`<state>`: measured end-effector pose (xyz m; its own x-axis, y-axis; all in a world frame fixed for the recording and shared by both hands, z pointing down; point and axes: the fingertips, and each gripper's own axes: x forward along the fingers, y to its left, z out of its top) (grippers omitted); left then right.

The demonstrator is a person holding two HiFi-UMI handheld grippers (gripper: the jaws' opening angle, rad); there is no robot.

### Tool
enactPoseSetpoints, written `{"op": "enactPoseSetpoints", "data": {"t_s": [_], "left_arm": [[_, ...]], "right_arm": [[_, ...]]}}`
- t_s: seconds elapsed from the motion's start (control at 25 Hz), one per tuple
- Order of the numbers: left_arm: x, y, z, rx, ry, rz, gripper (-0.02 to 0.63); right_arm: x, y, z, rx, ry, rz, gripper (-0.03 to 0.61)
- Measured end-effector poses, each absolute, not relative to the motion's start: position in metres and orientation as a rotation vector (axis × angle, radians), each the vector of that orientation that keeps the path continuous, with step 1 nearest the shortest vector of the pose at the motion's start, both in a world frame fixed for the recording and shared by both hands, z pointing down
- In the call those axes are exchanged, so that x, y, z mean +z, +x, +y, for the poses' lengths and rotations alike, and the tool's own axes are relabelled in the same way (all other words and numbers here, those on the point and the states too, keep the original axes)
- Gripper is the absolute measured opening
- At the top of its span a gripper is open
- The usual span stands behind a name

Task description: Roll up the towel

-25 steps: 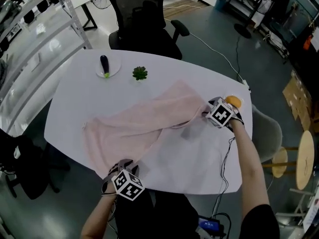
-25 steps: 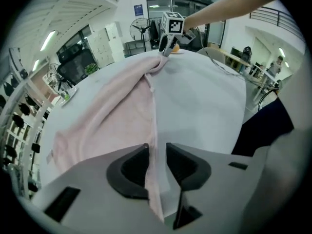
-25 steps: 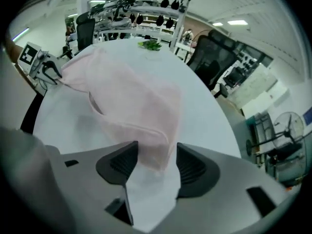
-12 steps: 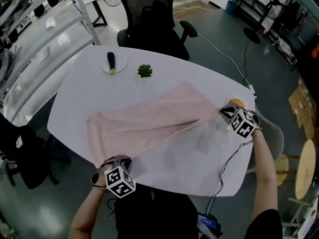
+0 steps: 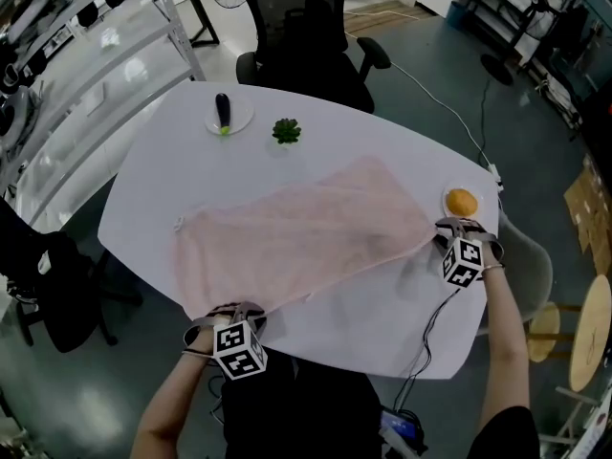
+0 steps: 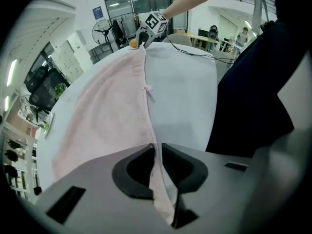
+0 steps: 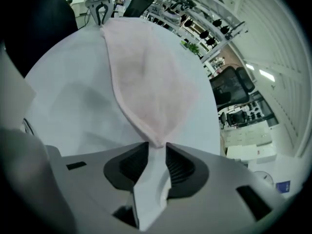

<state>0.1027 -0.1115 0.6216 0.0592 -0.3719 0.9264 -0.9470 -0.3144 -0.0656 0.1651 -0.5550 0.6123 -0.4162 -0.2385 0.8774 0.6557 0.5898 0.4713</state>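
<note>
A pale pink towel (image 5: pixel 296 237) lies spread across the white table (image 5: pixel 163 170), pulled taut between both grippers. My left gripper (image 5: pixel 228 312) at the table's front edge is shut on the towel's near left corner, and the cloth (image 6: pixel 112 106) runs up through its jaws (image 6: pixel 157 149). My right gripper (image 5: pixel 443 235) at the right edge pinches the towel's right corner (image 7: pixel 146 72) at its jaw tips (image 7: pixel 157 147). Both pairs of jaws have just been opening a little, with the towel still between them. Each gripper view shows the other gripper far off: the right gripper (image 6: pixel 147 26), the left gripper (image 7: pixel 100 6).
An orange (image 5: pixel 461 202) sits just beyond the right gripper. A small plate with an eggplant (image 5: pixel 223 113) and a little green plant (image 5: pixel 286 130) stand at the far side. A black office chair (image 5: pixel 306 36) is behind the table, metal shelving (image 5: pixel 67 55) at left.
The right gripper has moved right and toward me with its corner, pulling the folded-over towel open and flat. The left gripper shifted slightly along the front edge with its corner.
</note>
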Motion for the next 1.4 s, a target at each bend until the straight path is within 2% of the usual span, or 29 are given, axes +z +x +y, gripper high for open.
{"op": "enactPoseSetpoints", "data": {"t_s": [0.04,0.08,0.12,0.16,0.28,0.48,0.64,0.92,1.4], "left_arm": [[0.621,0.106,-0.11,1.211,1.753,-1.299,0.087],[0.62,0.11,-0.108,1.172,1.76,-1.273,0.131],[0.619,0.115,-0.106,1.132,1.77,-1.249,0.176],[0.616,0.118,-0.105,1.091,1.778,-1.228,0.214],[0.603,0.12,-0.105,0.978,1.803,-1.215,0.278],[0.572,0.078,-0.108,0.847,1.812,-1.335,0.276],[0.554,0.034,-0.104,0.842,1.853,-1.396,0.275],[0.538,-0.041,-0.073,0.88,1.95,-1.392,0.27],[0.543,-0.143,-0.023,0.954,2.09,-1.302,0.257]], "right_arm": [[0.616,0.171,-0.556,-1.029,-0.339,-1.718,0.146],[0.618,0.175,-0.557,-1.025,-0.327,-1.715,0.13],[0.617,0.179,-0.558,-1.016,-0.31,-1.72,0.143],[0.615,0.183,-0.559,-1.003,-0.295,-1.727,0.181],[0.603,0.197,-0.558,-0.955,-0.256,-1.758,0.264],[0.571,0.19,-0.52,-0.767,-0.123,-1.966,0.324],[0.548,0.173,-0.458,-0.654,-0.078,-2.116,0.347],[0.52,0.138,-0.34,-0.52,-0.001,-2.241,0.353],[0.535,0.095,-0.133,-0.288,0.173,-2.309,0.353]]}}
